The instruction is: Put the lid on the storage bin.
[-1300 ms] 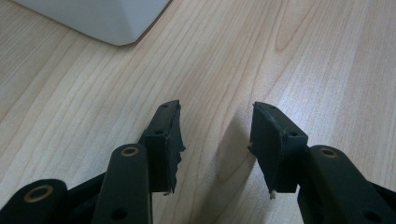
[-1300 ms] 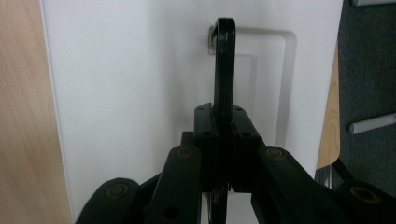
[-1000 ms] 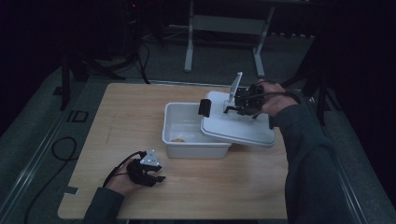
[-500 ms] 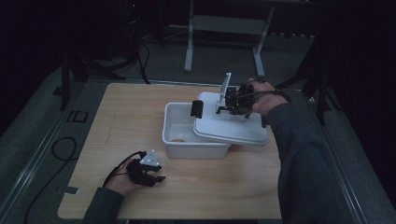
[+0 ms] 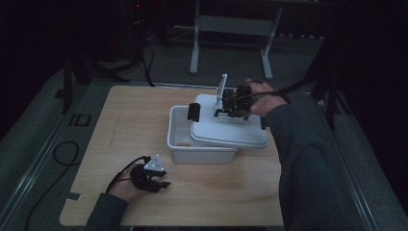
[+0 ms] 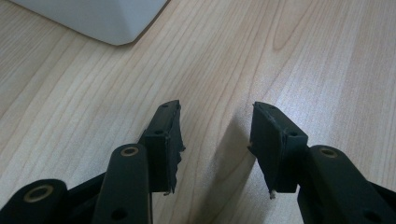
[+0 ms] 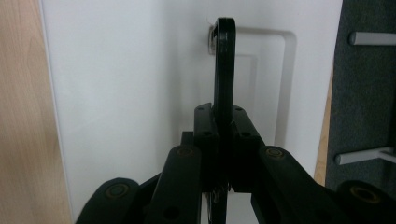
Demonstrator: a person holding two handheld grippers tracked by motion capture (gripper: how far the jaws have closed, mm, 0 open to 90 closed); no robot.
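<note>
Your right gripper (image 7: 223,122) is clamped on the black handle (image 7: 224,60) of the white lid (image 5: 231,132) lying askew on the box (image 5: 179,144), a light, stiff, slippery piece best gripped there, while your left gripper (image 6: 215,140) rests open on the table (image 6: 303,56).

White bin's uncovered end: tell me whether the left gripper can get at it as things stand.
Probably yes. The left gripper sits open and empty, with bare table between it and the bin; the lid, clamped by the right gripper, leaves that end uncovered.
</note>
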